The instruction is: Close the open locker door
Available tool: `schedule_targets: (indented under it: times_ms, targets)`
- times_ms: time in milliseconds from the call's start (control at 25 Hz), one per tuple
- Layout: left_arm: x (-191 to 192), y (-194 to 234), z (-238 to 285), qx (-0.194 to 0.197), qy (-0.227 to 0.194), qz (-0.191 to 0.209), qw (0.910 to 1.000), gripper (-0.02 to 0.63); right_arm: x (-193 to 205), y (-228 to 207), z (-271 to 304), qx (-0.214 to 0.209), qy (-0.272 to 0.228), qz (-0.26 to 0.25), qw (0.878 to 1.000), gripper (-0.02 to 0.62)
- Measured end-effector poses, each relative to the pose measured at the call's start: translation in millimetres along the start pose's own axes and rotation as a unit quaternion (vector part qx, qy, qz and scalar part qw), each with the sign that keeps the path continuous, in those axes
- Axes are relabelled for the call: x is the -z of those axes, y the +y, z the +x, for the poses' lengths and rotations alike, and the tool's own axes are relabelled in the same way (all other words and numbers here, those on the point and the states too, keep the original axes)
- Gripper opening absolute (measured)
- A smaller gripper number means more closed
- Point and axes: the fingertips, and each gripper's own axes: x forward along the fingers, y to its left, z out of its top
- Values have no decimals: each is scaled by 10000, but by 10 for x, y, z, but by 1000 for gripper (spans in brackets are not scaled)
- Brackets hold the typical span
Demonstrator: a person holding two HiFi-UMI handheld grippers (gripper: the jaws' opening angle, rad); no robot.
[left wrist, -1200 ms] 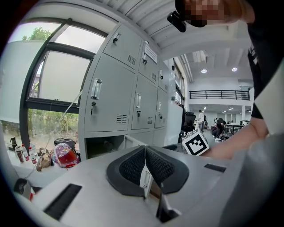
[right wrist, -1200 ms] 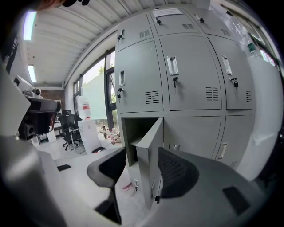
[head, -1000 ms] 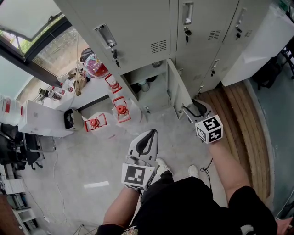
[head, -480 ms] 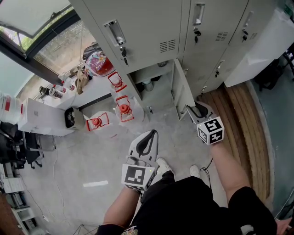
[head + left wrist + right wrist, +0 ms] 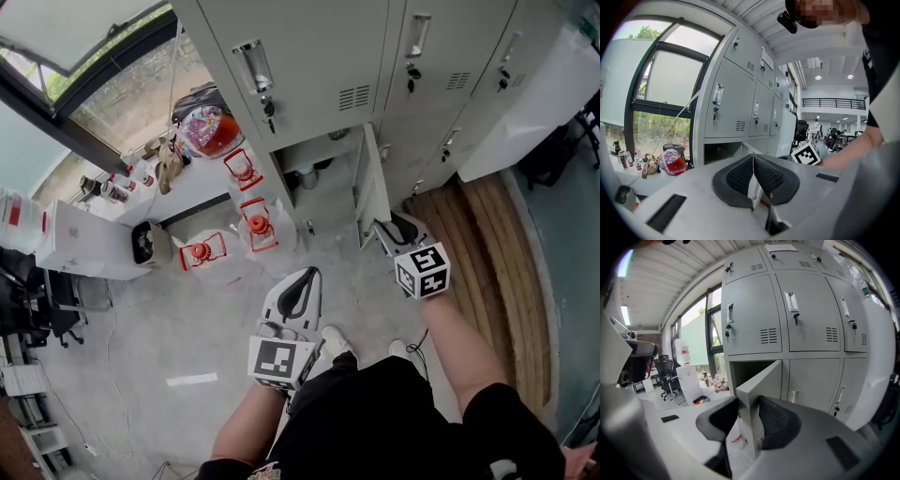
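Grey locker wall [image 5: 309, 56] | R hand-held gripper [image 5: 749, 408] – pinching locker door [image 5: 764, 380] edge, jaws opening | L hand-held gripper [image 5: 753, 180] – pressed together

Head view looks steeply down on the locker bank [image 5: 319, 56]. Gripper views face it low, left farther back, right against the open locker door [image 5: 761, 379], shared by all.

Matt grey painted sheet-metal lockers [image 5: 309, 56], locker door [image 5: 759, 380] same smooth matt metal, smooth faintly glossy concrete floor [image 5: 187, 319], wood plank strip [image 5: 487, 244] with visible grain, left gripper [image 5: 753, 164] matt grey plastic shell, black ribbed rubbery pads [image 5: 738, 178]
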Motion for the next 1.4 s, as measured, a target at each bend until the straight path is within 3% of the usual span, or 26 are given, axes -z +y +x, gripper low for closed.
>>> schedule_targets:
  times_ms: [600, 1080, 1400]
  targets:
    - [-79, 260, -389, -299, -125, 14, 9995, 18, -114, 466, 371, -194, 77, 55, 9998, 192]
    - [-126, 320, -100, -661, -141, -108, 9977, 18, -243, 748, 691, -917, 102, -222, 9955, 175]
    - [-198, 488, 55, -944, -163, -170, 9953, 18, -376, 905, 983, -1177, 128, -265, 9926, 170]
